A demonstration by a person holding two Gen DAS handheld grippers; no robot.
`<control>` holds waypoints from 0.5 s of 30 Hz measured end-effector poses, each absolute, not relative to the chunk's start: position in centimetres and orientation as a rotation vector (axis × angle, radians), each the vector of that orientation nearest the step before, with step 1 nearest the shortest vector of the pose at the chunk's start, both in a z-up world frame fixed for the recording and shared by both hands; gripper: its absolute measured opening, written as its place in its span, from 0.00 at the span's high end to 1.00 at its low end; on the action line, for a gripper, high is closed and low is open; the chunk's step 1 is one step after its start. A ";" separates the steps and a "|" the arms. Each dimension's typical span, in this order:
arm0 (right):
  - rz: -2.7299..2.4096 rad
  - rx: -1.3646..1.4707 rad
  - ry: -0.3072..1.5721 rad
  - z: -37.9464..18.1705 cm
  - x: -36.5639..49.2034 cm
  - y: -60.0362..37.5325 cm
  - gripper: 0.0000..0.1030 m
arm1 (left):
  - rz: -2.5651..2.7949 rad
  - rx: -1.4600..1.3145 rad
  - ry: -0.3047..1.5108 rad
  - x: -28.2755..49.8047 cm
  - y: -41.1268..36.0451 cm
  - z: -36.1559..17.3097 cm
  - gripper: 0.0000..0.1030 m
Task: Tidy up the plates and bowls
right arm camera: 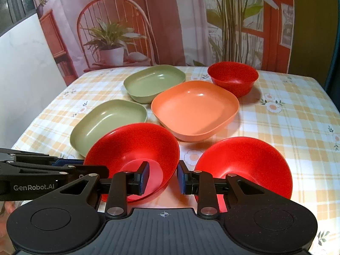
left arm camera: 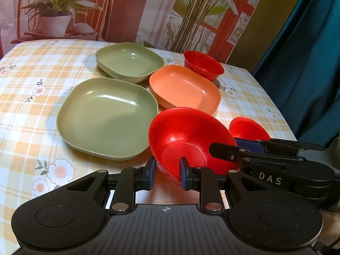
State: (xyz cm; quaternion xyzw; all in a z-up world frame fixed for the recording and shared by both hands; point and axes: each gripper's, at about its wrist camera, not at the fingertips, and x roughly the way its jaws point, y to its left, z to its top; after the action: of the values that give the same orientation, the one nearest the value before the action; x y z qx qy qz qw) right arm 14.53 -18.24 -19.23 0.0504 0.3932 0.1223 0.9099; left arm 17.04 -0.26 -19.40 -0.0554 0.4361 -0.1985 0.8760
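A red bowl (left arm camera: 187, 136) (right arm camera: 131, 144) sits tilted at the table's near edge, held from both sides. My left gripper (left arm camera: 167, 174) is shut on its left wall, one pad inside and one outside. That gripper enters the right wrist view from the left (right arm camera: 70, 163). My right gripper (right arm camera: 162, 178) is shut on the bowl's right wall in the same way, and it shows in the left wrist view (left arm camera: 244, 146). A second red bowl (right arm camera: 244, 165) (left arm camera: 248, 127) stands just right of it. Farther back are two green plates (left arm camera: 106, 116) (left arm camera: 129, 63), an orange plate (right arm camera: 195, 108) and a third red bowl (right arm camera: 233, 77).
The table carries a yellow checked cloth with flowers (left arm camera: 31, 106). A printed backdrop with a chair and plants (right arm camera: 114, 31) hangs behind it. A white panel (right arm camera: 21, 85) stands at the left and a dark blue curtain (left arm camera: 308, 63) at the right.
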 end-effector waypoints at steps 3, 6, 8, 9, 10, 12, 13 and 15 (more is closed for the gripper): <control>0.252 0.103 0.798 -18.7 14.5 -18.4 0.74 | -0.417 -0.110 0.891 16.9 -0.4 -18.8 0.76; 0.252 0.103 0.780 -18.0 14.5 -18.6 0.74 | -0.426 -0.097 0.863 16.8 -0.5 -18.0 0.76; 0.250 0.103 0.767 -17.5 14.5 -18.9 0.74 | -0.432 -0.093 0.851 16.7 -0.7 -17.6 0.76; 0.249 0.102 0.762 -17.2 14.6 -19.0 0.74 | -0.435 -0.093 0.848 16.8 -0.8 -17.5 0.76; 0.247 0.101 0.757 -17.0 14.6 -19.2 0.74 | -0.439 -0.093 0.842 16.8 -1.0 -17.3 0.76; 0.242 0.098 0.748 -16.5 14.7 -19.7 0.74 | -0.448 -0.095 0.834 16.9 -1.4 -16.9 0.76; 0.238 0.098 0.744 -16.3 14.7 -19.9 0.74 | -0.454 -0.094 0.830 16.9 -1.6 -16.7 0.76; 0.231 0.102 0.736 -15.9 14.8 -20.5 0.74 | -0.464 -0.091 0.825 16.9 -2.0 -16.4 0.76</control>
State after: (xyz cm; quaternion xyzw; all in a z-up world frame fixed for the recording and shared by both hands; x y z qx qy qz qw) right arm 14.77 -20.50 -15.90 0.0498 0.3587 0.1128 0.9253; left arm 16.94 -2.02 -16.36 -0.0440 0.3971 -0.2235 0.8891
